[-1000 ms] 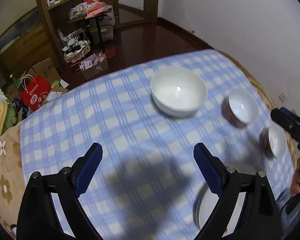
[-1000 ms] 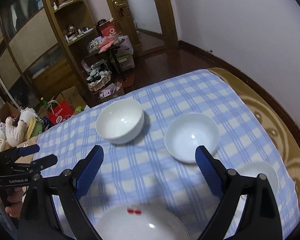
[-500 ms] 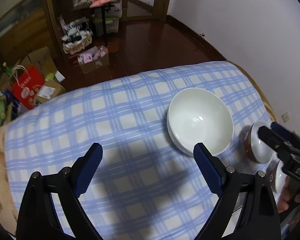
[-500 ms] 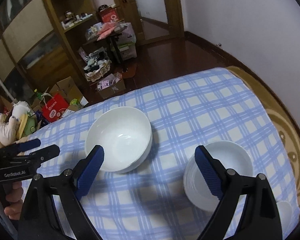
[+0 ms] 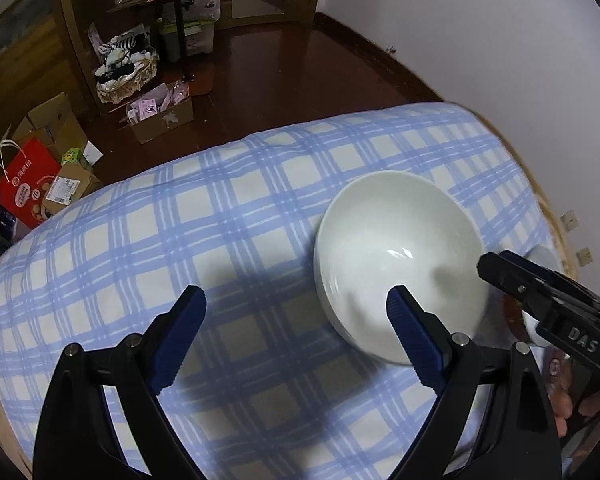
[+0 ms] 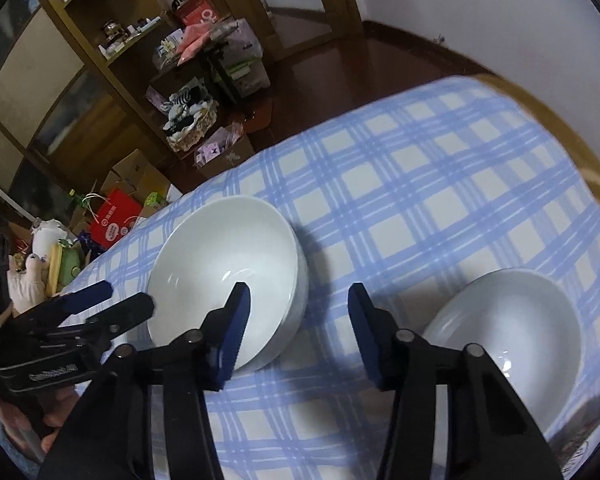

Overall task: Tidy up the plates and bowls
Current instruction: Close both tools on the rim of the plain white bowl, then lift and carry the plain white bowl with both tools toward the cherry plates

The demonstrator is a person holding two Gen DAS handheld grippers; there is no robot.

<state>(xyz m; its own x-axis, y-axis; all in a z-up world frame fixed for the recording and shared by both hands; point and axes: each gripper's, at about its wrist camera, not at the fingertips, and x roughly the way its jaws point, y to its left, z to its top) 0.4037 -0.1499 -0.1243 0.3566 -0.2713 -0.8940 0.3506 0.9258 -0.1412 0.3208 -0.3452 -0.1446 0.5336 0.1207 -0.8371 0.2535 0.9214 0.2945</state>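
A large white bowl (image 5: 396, 256) (image 6: 220, 272) stands on the blue checked tablecloth (image 5: 220, 216). My left gripper (image 5: 296, 320) hangs over its left rim: the right fingertip (image 5: 398, 300) is over the bowl's inside and the other is over the cloth. Its wide jaws are closing slightly and touch nothing. My right gripper (image 6: 298, 300) straddles the bowl's right rim, with the left fingertip (image 6: 238, 300) inside. Its jaws are closing and the pads are still clear of the rim. A second white bowl (image 6: 512, 332) sits to the right.
Small bowls (image 5: 544, 256) with red outsides lie behind the right gripper's body (image 5: 548, 304). The table's far edge drops to a dark wood floor with a red bag (image 5: 24, 188), cardboard boxes (image 5: 160, 116) and a shelf (image 6: 100, 40). A white wall stands at the right.
Both grippers came down and in toward the large white bowl, which now fills much more of each view. The right jaws have narrowed a lot; the left jaws only slightly.
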